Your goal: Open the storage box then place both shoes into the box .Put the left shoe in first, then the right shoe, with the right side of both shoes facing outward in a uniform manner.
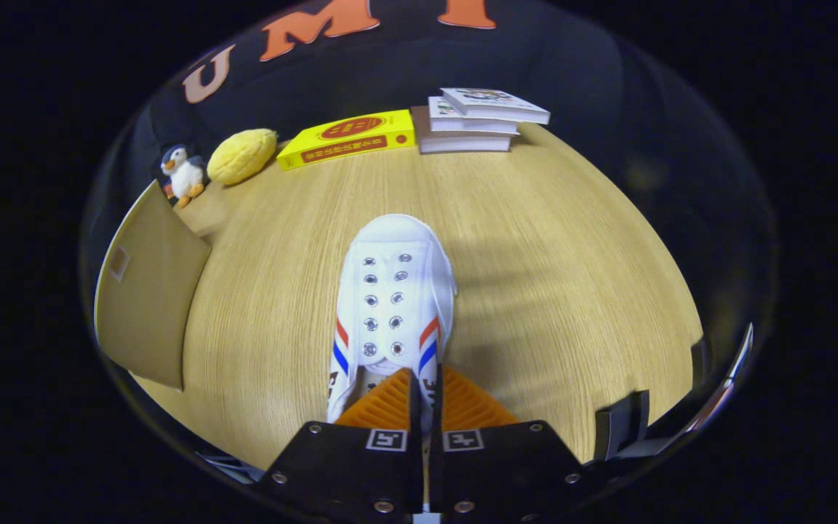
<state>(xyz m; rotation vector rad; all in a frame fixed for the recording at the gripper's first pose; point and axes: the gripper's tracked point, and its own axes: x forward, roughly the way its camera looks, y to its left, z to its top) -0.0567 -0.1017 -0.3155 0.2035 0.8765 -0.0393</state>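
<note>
A white canvas shoe (393,291) with red and blue side stripes and metal eyelets points away from me, toe toward the books. It hangs over the wooden table (550,276). My gripper (425,378) is shut on the shoe, its fingers pinched nearly together on the rim by the opening. A brown cardboard flap of the storage box (146,291) stands open to the left of the shoe; the inside of the box is hidden.
At the table's far edge lie a yellow book (350,138), a stack of three books (473,120), a yellow plush (242,155) and a small penguin toy (183,173). A dark clamp-like fixture (626,426) sits at the near right edge.
</note>
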